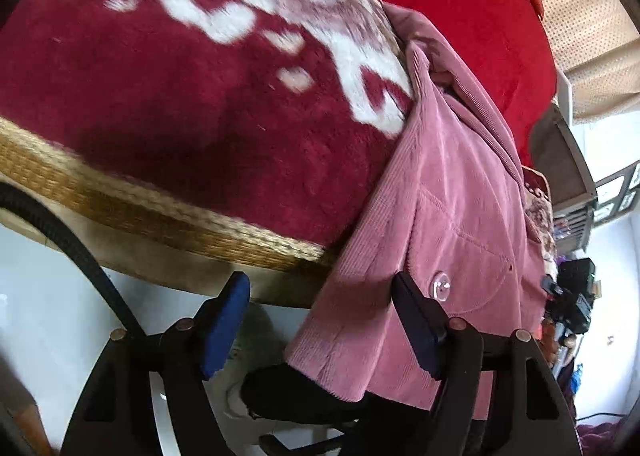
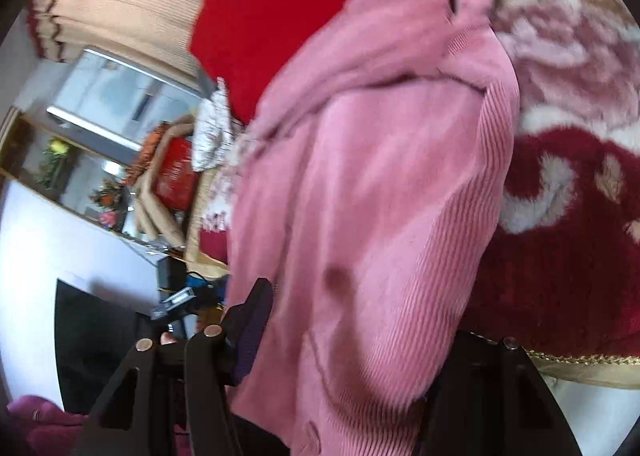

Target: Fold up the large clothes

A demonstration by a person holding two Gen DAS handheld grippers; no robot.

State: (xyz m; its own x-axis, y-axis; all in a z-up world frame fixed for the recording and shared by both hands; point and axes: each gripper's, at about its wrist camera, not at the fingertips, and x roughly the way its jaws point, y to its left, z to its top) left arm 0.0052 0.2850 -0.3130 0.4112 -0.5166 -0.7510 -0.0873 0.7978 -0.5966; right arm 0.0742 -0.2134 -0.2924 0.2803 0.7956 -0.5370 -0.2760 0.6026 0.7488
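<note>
A pink corduroy coat hangs off the edge of a bed over a red floral blanket, soft, thick and likely heavy, its hem between the spread left gripper; the right gripper straddles it, its grip unclear.

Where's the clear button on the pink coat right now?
In the left wrist view, the clear button sits low on the pink corduroy coat, just beside the right finger of the open left gripper, where the coat hangs over the bed edge.
</note>
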